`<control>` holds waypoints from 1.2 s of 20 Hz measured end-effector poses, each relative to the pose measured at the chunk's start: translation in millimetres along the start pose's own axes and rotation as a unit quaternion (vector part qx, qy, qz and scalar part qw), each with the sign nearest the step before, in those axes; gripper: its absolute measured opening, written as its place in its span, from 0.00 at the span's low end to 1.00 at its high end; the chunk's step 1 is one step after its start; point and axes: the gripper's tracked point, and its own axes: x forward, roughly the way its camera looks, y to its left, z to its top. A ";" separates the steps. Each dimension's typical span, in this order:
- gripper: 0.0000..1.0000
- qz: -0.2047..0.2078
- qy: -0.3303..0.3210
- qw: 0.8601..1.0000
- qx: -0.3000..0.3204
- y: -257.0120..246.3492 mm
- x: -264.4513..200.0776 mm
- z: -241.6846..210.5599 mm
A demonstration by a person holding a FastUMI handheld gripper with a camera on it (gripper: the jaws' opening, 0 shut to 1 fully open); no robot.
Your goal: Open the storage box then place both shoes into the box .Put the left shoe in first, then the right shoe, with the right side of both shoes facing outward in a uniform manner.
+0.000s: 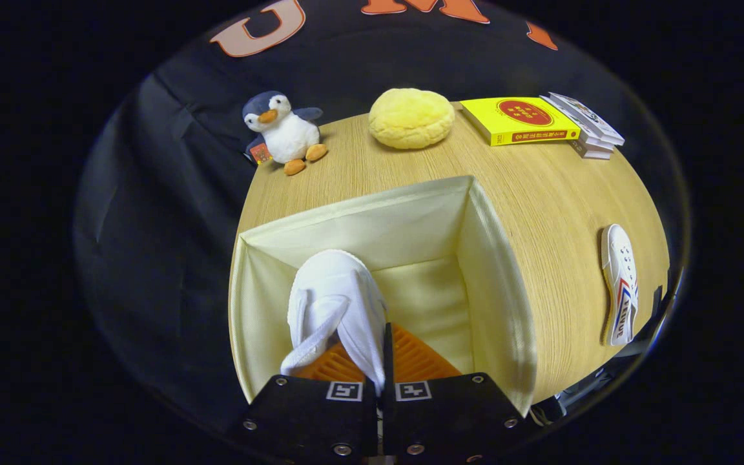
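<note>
My gripper point(382, 352) is shut on a white canvas shoe point(336, 303), pinching its upper edge between both fingers. The shoe hangs toe forward over the open cream fabric storage box point(495, 271), inside its left half and above the box floor. The box stands open at the top, its lid out of sight. A second white shoe point(620, 284) with red and blue stripes lies on its side on the wooden table point(553, 194), to the right of the box and well apart from it.
At the table's far edge sit a penguin plush point(281, 132), a round yellow cushion point(411, 117), a yellow book point(517, 119) and a small stack of books point(588, 126). Black cloth hangs behind and to the left of the table.
</note>
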 end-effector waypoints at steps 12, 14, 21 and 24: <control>0.39 0.099 0.122 0.987 0.027 30.5 4.1 -45.9; 0.45 0.140 0.125 0.982 0.029 32.0 -13.1 -41.8; 0.73 0.247 0.054 0.968 0.010 -12.5 -90.4 -5.9; 0.81 0.246 0.003 0.969 -0.003 -63.1 -110.1 13.3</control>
